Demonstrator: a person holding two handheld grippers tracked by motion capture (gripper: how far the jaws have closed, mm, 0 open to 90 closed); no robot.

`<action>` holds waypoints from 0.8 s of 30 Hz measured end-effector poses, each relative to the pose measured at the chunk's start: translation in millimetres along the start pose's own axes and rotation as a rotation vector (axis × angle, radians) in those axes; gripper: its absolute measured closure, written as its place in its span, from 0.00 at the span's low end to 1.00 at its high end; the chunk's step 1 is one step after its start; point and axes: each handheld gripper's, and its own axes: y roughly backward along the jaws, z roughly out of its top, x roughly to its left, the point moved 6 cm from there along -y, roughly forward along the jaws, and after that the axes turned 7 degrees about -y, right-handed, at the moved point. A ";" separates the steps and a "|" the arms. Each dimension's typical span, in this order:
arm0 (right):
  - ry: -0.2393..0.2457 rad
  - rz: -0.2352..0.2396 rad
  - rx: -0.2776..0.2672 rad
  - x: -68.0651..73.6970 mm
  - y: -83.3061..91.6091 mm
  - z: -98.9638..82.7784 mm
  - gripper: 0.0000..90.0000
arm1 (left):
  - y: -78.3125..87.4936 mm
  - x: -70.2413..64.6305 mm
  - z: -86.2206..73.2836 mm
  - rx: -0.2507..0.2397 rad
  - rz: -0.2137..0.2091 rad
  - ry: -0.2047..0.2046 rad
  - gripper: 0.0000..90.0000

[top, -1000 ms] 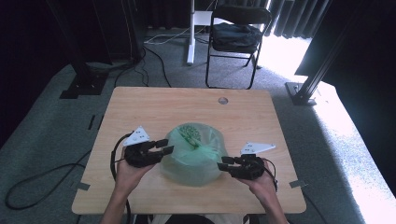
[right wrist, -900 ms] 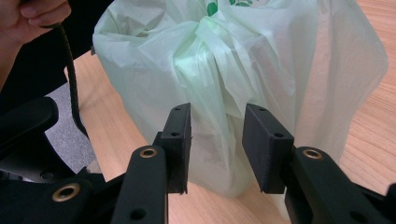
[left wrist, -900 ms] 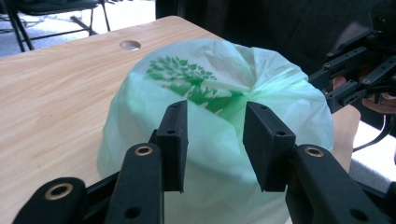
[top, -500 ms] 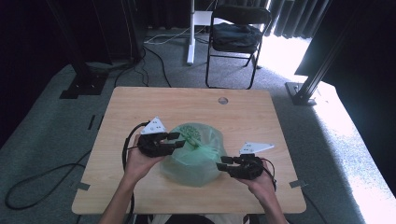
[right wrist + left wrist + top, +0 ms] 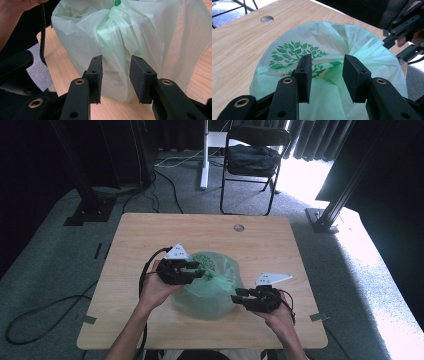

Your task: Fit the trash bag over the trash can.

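Since the earlier frame the left hand-held gripper has shifted from the bag's left flank, mid-left of the high view, up and right onto the bag's top edge. The right hand-held gripper sits where it was. The bag has not visibly moved.

Left of frame: left hand-held gripper hovers over the bag at frame centre. In the left gripper view its jaws stand apart with gathered film below and between them, pads not pressing. Judgement: placed there to catch the bunched top, near the leaf print.

Centre: the bag, pale green and translucent, stands puffed on the bench, mouth crumpled upward. It holds its shape, so either something fills it or air is trapped; cannot tell which.

Right of frame: right hand-held gripper is low at the bag's near right side. In the right gripper view its jaws are apart, facing a vertical fold of film, apparently just short of it. Judgement: positioned to steady or pinch that side while the left works the top.

Upper centre of bench: a round hole, well apart from the bag.
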 end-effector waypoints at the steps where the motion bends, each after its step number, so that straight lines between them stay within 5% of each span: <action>1: -0.001 0.004 -0.001 0.3 0.2 0.1 0.69 | -1.3 0.4 0.6 0.008 0.001 -0.005 0.67; 24: -0.008 0.002 0.001 0.3 -3.2 -0.1 0.73 | -25.8 0.6 6.3 0.199 -0.009 -0.133 0.77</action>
